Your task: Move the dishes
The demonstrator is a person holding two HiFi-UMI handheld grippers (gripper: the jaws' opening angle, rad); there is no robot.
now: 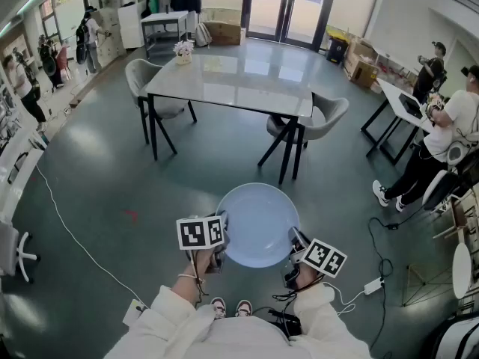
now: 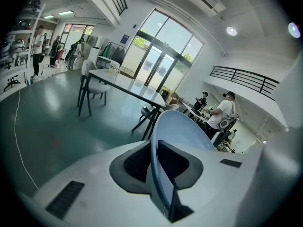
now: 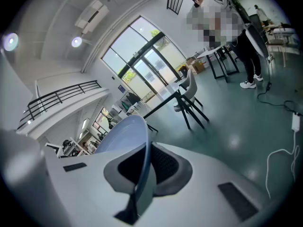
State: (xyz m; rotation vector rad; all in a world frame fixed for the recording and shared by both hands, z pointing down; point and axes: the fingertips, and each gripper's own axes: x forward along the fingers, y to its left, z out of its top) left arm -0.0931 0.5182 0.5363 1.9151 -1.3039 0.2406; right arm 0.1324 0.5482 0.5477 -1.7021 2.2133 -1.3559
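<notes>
A large pale blue plate (image 1: 258,223) is carried level in front of the person, above the floor. My left gripper (image 1: 222,239) is shut on its left rim and my right gripper (image 1: 294,247) is shut on its right rim. In the left gripper view the plate (image 2: 182,129) runs edge-on between the dark pads. In the right gripper view the plate (image 3: 122,132) is likewise pinched between the jaws. A glossy white table (image 1: 239,77) stands ahead, with a small flower pot (image 1: 183,51) at its far left corner.
Two grey chairs (image 1: 150,81) (image 1: 318,122) flank the table. A person (image 1: 441,140) sits at a desk on the right, and others stand at the far left. Cables (image 1: 75,238) and a power strip (image 1: 372,285) lie on the green floor.
</notes>
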